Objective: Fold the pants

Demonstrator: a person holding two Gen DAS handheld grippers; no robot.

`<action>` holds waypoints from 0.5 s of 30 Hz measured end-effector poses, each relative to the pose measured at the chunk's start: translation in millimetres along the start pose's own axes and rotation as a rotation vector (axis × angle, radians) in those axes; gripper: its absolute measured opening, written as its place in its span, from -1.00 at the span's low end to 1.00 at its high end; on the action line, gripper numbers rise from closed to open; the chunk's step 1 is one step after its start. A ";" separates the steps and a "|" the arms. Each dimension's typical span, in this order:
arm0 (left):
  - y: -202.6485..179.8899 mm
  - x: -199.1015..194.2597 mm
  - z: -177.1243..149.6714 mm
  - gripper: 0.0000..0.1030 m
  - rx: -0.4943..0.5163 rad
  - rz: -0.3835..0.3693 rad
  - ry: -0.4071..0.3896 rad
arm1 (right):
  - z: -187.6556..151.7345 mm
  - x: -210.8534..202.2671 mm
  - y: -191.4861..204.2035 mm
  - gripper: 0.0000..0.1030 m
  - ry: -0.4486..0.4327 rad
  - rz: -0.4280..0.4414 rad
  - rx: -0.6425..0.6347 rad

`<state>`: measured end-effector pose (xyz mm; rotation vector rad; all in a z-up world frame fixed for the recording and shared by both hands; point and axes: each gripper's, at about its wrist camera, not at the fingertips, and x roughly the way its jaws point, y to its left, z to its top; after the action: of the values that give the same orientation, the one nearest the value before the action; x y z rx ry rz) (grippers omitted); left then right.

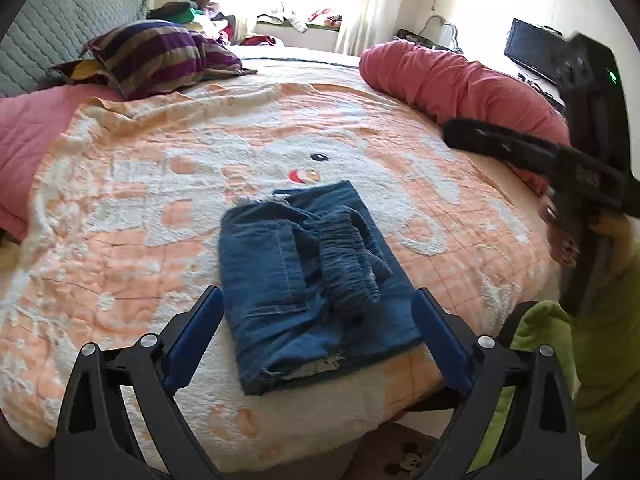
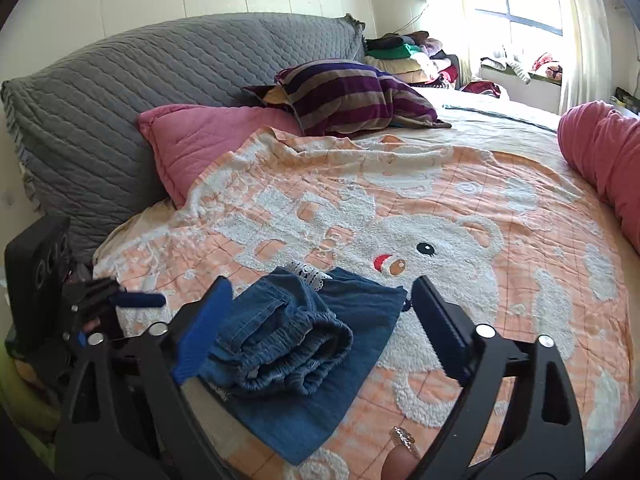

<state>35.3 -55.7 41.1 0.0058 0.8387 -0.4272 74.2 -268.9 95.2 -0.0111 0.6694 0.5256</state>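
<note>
Bedspread (image 1: 120, 200) at frame centre carries folded pants (image 1: 312, 280); left gripper (image 1: 316, 340) and right gripper (image 2: 320, 332) spread, empty; recommend lifting clear without snagging the elastic waistband (image 1: 348, 264).

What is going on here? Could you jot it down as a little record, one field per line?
place: a bed covered by a peach and white bear blanket
item: blue pants, lying folded on the blanket
waistband: elastic waistband bunched on top of the fold
left gripper: open, above the pants, holding nothing
right gripper: open, above the pants, holding nothing
nearby: striped pillow, pink pillow, grey quilted headboard
fold: looks done, though untidy
</note>
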 end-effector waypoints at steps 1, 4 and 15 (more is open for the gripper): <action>2.3 -1.5 1.6 0.83 -0.004 0.005 -0.004 | -1.5 -1.7 0.9 0.68 -0.003 -0.003 -0.001; 6.8 -4.5 4.3 0.88 -0.015 0.019 -0.012 | -7.2 -7.5 3.7 0.71 -0.010 -0.012 -0.004; 36.5 2.7 5.7 0.91 -0.080 0.078 -0.006 | -37.8 -7.8 12.5 0.80 0.028 -0.028 -0.011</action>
<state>54.4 -24.2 37.1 -0.0368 0.8468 -0.3196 41.0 -268.2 71.9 -0.0379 0.6925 0.5030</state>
